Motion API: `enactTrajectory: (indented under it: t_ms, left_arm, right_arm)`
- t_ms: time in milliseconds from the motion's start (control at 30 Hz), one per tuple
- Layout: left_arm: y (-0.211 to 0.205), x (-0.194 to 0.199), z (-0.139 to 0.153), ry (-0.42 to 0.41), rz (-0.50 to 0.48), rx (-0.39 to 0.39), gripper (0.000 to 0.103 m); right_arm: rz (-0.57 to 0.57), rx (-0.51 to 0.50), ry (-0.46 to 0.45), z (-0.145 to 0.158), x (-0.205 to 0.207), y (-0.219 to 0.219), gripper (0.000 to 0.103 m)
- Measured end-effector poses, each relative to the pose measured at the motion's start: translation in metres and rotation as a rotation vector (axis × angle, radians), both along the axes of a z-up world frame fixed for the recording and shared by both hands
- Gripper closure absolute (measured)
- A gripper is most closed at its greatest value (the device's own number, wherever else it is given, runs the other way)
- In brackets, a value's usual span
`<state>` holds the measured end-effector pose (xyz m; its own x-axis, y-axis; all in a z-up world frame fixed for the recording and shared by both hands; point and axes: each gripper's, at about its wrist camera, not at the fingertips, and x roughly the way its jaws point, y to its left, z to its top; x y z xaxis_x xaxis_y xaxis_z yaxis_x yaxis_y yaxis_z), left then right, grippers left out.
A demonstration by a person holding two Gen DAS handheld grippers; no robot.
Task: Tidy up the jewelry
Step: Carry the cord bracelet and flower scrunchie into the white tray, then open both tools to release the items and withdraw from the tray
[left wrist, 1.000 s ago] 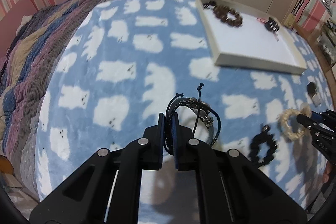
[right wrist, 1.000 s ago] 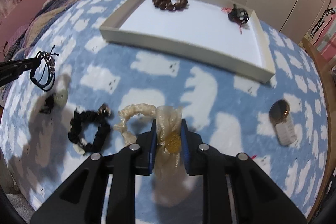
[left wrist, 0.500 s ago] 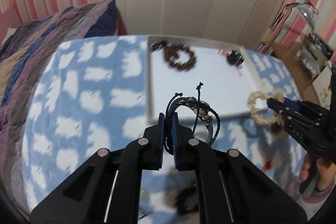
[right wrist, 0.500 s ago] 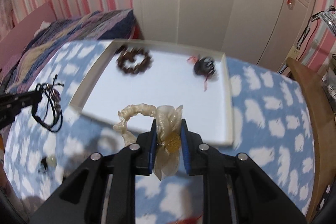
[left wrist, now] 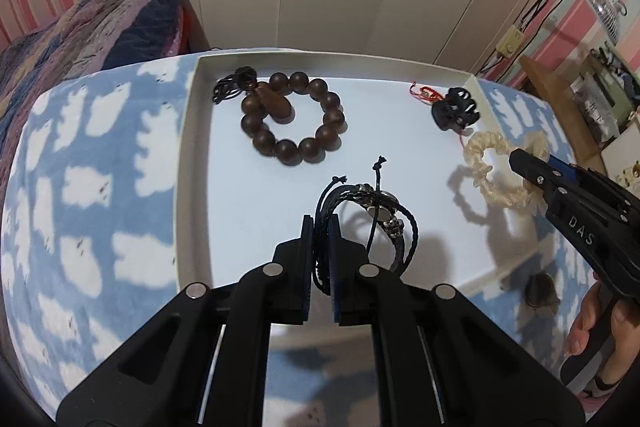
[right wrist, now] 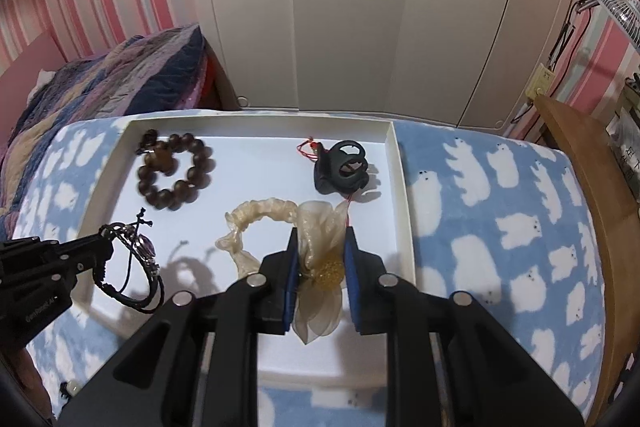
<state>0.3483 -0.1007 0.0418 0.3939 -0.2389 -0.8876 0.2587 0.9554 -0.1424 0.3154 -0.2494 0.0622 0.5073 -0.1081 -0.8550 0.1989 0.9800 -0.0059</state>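
currently, left tool [left wrist: 320, 227]: clamped on the black cord bracelet [left wrist: 372, 219], held above the white tray [left wrist: 188, 155].
right tool [right wrist: 320, 259]: closed narrowly on the cream scrunchie [right wrist: 272, 227] (by its gauze flower), over the tray's near right part.
risk: cords may be snagged on a pad at release, so the bracelet is dragged out.
risk two: the scrunchie could be dropped onto the black hair claw [right wrist: 342, 169].

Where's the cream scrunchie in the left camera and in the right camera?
Left wrist: scrunchie at right, held by the right gripper over the tray's right edge.
Right wrist: scrunchie at centre, clamped in the near jaws.
Shared landmark: wooden bead bracelet in the white tray.
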Motion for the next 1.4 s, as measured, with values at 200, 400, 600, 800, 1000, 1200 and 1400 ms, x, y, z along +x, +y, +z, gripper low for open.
enactTrajectory:
  t_ms: [200, 400, 600, 800, 1000, 1200, 1400]
  left_arm:
    - [-0.002, 0.027, -0.025, 0.018, 0.011, 0.078, 0.098]
    - [-0.002, 0.044, -0.04, 0.02, 0.036, 0.1, 0.098]
    - [-0.007, 0.05, -0.047, 0.002, 0.046, 0.119, 0.098]
    - [-0.009, 0.052, -0.049, 0.002, 0.04, 0.131, 0.096]
    - [-0.004, 0.043, -0.036, -0.019, 0.041, 0.109, 0.047]
    - [-0.004, 0.021, -0.005, -0.04, 0.005, 0.069, 0.031]
    - [0.021, -0.015, 0.046, -0.125, 0.037, 0.058, 0.009]
  right_arm:
    - [-0.047, 0.012, 0.052, -0.031, 0.021, -0.011, 0.082]
    - [-0.094, 0.047, 0.084, -0.056, 0.036, -0.022, 0.082]
    - [-0.094, 0.035, 0.098, -0.066, 0.043, -0.016, 0.082]
    - [-0.085, 0.059, 0.088, -0.067, 0.045, -0.013, 0.07]
    - [-0.073, 0.075, 0.067, -0.053, 0.04, -0.014, 0.053]
    - [-0.052, 0.09, -0.001, -0.018, 0.023, -0.015, 0.035]
    - [-0.01, 0.089, -0.077, 0.026, -0.008, -0.011, 0.018]
